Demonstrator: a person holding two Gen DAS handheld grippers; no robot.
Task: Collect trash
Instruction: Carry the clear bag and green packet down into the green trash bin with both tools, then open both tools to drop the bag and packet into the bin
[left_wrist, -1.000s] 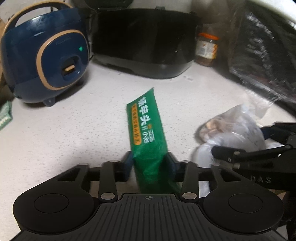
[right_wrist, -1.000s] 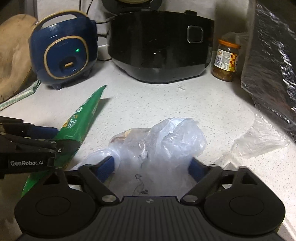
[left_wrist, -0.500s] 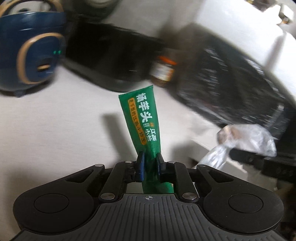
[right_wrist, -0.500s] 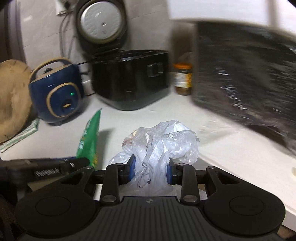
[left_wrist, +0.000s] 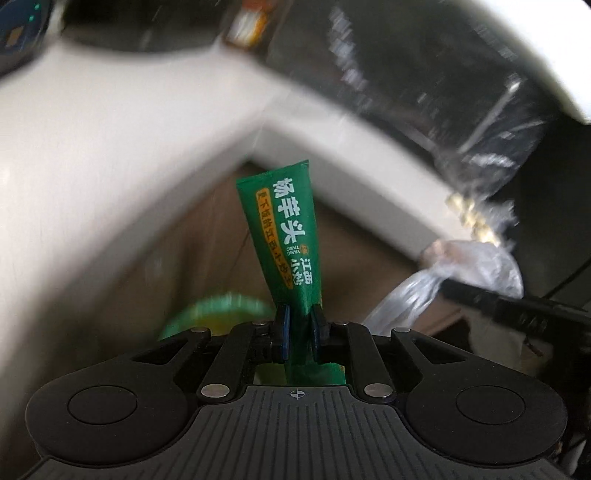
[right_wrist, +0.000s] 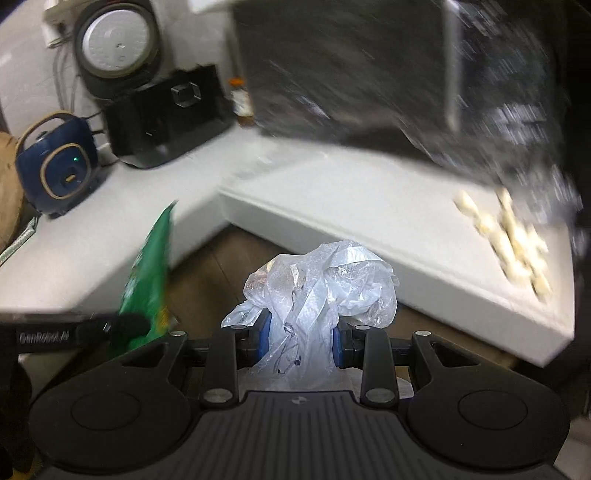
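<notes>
My left gripper (left_wrist: 298, 326) is shut on the lower end of a green snack wrapper (left_wrist: 286, 229) with white lettering, which stands up out of the jaws. It hangs past the counter's inner corner, above brown floor. The same green wrapper (right_wrist: 149, 280) shows blurred at the left of the right wrist view. My right gripper (right_wrist: 300, 341) is shut on a crumpled clear plastic bag (right_wrist: 325, 277), also held over the floor. That clear bag (left_wrist: 454, 273) appears at the right of the left wrist view.
A white L-shaped counter (right_wrist: 332, 206) wraps around the floor gap. A blue rice cooker (right_wrist: 59, 166), a black cooker (right_wrist: 166, 114) and a jar (right_wrist: 240, 99) stand on it. A black foil-covered block (right_wrist: 388, 74) sits at right, with pale pieces (right_wrist: 509, 240) beside it. A blurred green round object (left_wrist: 218, 310) lies below.
Both grippers closed on their trash, lifted it off the counter and swung it away from the cookers, out over the floor by the counter corner. The views are now motion-blurred.
</notes>
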